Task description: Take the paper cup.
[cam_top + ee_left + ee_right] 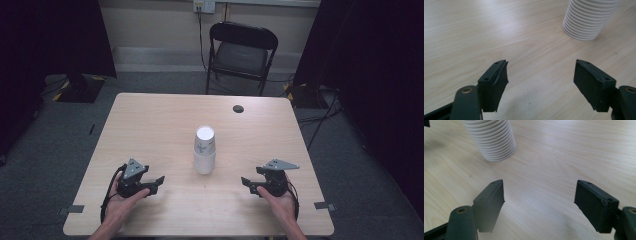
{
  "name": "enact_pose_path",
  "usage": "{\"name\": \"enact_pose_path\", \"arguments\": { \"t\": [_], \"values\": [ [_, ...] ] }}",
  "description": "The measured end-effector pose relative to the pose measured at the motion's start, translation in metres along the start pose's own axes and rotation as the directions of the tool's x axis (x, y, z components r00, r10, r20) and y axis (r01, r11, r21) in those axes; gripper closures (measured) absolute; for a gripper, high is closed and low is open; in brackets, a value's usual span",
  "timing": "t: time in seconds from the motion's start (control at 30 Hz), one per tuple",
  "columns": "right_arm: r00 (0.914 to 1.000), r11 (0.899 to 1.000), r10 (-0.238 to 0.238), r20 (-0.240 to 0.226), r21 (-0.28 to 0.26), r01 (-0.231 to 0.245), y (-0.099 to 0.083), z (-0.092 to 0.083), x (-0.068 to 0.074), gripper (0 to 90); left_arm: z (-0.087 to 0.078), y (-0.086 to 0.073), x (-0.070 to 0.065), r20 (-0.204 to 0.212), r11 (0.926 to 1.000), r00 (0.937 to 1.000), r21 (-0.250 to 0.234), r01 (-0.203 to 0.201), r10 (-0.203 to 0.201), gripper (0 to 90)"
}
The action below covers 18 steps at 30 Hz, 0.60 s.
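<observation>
left gripper [159, 178]: jaws wide, nothing held, near left | right gripper [244, 181]: jaws wide, nothing held, near right | stack of white paper cups [205, 150]: upside down, table [150, 120] centre, between grippers

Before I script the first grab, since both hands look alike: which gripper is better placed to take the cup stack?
Hardly any difference. The left gripper sits perhaps slightly nearer the cup stack than the right gripper; both stand open and empty, aimed inward.

You can read no text here. The stack of cups [205, 150], ahead of and between your grippers, carries a small grey-green mark, too blurred to make out.
</observation>
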State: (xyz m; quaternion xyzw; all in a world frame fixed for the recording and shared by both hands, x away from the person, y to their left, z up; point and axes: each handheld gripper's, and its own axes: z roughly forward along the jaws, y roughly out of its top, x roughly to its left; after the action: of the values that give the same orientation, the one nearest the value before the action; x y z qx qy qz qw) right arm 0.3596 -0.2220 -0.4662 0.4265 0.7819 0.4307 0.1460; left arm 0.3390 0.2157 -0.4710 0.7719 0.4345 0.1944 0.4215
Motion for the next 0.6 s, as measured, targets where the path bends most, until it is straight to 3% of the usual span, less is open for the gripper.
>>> {"name": "enact_pose_path", "arguments": {
  "t": [0.23,0.37,0.43,0.6],
  "values": [
    [1.0000,1.000,0.006,0.003,0.006,-0.006,-0.001,-0.001,-0.006,24.3,-0.004,0.006,-0.001,0.030,0.9999,0.9995,0.010,0.004,-0.005,30.6],
    [0.9999,1.000,-0.005,-0.013,0.015,0.005,-0.001,-0.001,0.000,25.3,-0.008,0.011,-0.007,0.076,0.9999,0.9970,-0.003,-0.011,0.011,27.0],
    [0.9998,1.000,-0.014,-0.015,0.017,0.014,-0.001,-0.002,0.003,25.5,-0.008,0.012,-0.009,0.074,0.9997,0.9970,0.002,-0.024,0.024,24.2],
    [0.9994,0.999,-0.030,-0.019,0.013,0.031,0.001,-0.003,0.009,25.7,-0.009,0.018,-0.015,0.119,0.9997,0.9927,-0.012,-0.019,0.021,22.7]
  ]
}}
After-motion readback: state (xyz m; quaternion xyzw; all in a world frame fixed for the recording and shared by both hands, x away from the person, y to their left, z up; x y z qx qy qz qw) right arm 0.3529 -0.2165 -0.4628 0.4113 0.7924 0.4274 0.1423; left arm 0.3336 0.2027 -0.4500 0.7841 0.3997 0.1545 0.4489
